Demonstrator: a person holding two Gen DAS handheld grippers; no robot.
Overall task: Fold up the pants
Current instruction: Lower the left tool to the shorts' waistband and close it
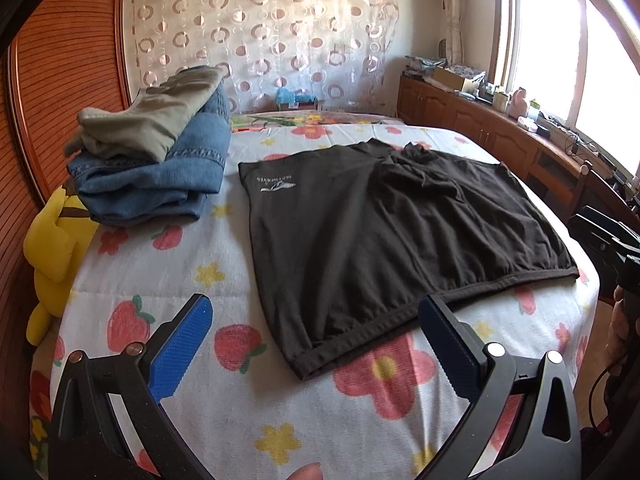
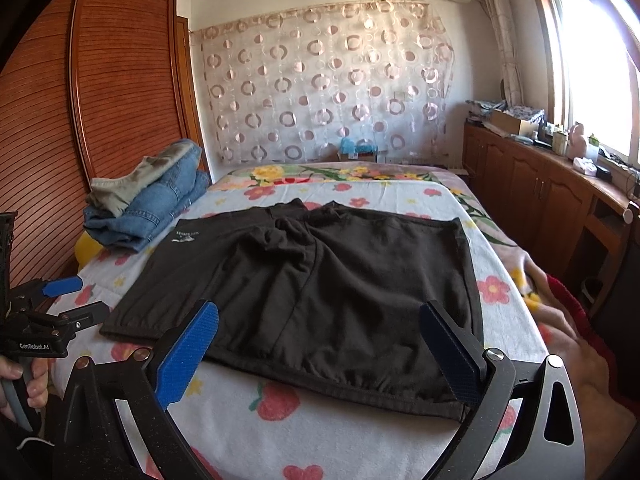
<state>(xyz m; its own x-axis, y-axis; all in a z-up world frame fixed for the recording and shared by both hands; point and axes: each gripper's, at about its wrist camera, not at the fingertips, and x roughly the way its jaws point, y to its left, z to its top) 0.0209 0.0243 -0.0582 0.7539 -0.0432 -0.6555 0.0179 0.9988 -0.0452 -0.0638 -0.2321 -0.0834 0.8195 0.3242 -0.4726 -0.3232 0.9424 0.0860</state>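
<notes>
While black pants (image 1: pixel 372 232) lie flat on bed (image 1: pixel 360 420) | both hand-held grippers wide apart

Bed (image 1: pixel 344 432) wearing a strawberry-and-flower cover

Lying flat on it: black pants (image 1: pixel 380 232), folded clothes stack (image 1: pixel 160 160) sitting just beside.

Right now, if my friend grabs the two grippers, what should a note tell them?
Left gripper: open, holding nothing, hovering over the near edge of the bed.
Right gripper: open, holding nothing, hovering just above the near hem of the black pants.
Black pants: lying fairly flat on the flowered bedspread, already folded into a wide rectangle, with a small bunched bit near the far edge.
Done: a stack of folded jeans with an olive garment on top sits at the far left.
Left: finish folding the black pants, probably then add them to the stack.
</notes>
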